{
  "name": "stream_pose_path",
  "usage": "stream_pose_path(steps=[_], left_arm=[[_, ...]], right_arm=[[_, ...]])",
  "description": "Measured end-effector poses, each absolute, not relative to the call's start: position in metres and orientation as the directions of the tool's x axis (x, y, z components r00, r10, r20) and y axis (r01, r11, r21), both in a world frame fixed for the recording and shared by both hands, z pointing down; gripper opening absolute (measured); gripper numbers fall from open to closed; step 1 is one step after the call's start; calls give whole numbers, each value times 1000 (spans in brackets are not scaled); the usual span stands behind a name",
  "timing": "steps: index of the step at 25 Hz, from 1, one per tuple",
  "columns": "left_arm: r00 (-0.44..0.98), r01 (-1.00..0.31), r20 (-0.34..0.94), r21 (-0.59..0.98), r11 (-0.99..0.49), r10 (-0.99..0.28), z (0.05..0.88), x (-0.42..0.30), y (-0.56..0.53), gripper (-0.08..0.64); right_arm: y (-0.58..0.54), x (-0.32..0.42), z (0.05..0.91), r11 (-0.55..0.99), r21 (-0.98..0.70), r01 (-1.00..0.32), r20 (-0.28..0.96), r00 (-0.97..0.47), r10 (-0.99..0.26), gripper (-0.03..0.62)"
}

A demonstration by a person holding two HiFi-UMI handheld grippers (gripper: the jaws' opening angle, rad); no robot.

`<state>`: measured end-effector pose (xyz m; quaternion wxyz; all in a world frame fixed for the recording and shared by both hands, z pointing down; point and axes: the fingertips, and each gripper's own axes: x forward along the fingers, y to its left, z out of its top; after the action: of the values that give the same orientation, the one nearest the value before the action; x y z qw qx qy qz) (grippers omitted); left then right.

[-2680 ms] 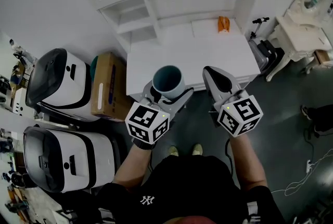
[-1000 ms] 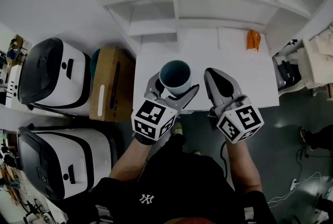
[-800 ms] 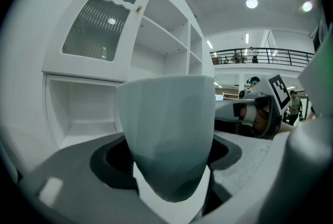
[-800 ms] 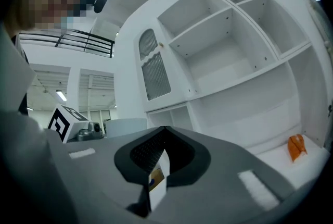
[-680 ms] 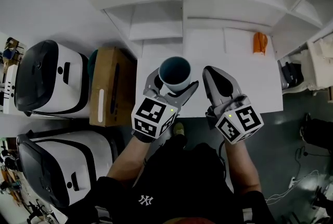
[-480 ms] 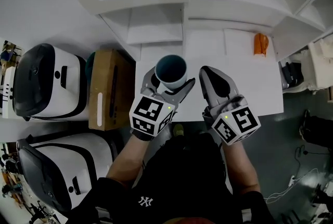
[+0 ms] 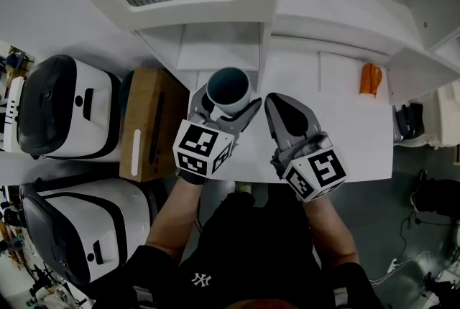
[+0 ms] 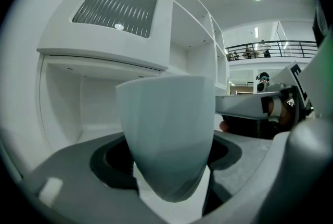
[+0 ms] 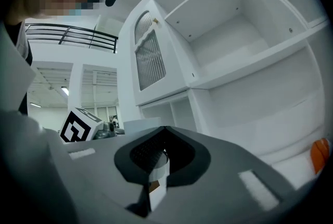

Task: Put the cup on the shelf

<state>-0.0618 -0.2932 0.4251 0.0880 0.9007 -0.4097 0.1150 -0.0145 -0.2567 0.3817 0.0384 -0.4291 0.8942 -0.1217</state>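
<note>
A lab-like hall. A shelf unit (image 7: pixel 215 52) and table (image 7: pixel 352 135) stand beside boxy machines (image 7: pixel 61 106). A railed balcony (image 8: pixel 270 50) overlooks it.

head view: I look steeply down from overhead | left, right gripper views: low, angled upward, close in | all share white open-fronted shelf unit (image 7: pixel 215 49)

The only lettering I can read is a white interlocked NY monogram (image 7: pixel 200 277) on my black shirt (image 7: pixel 248 250), below the marker cube (image 7: pixel 203 148) of my left gripper (image 7: pixel 228 100). That cube and the one on my right gripper (image 7: pixel 277 103) bear black-and-white square code patterns, not letters.
</note>
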Motion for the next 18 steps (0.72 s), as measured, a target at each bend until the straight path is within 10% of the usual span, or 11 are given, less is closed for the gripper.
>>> stream_pose_path(steps=[18], left_arm=[[576, -811, 217, 36, -584, -788, 444, -84, -415, 483]], right_arm=[[-313, -35, 421, 634, -274, -724, 83, -674, -734, 9]])
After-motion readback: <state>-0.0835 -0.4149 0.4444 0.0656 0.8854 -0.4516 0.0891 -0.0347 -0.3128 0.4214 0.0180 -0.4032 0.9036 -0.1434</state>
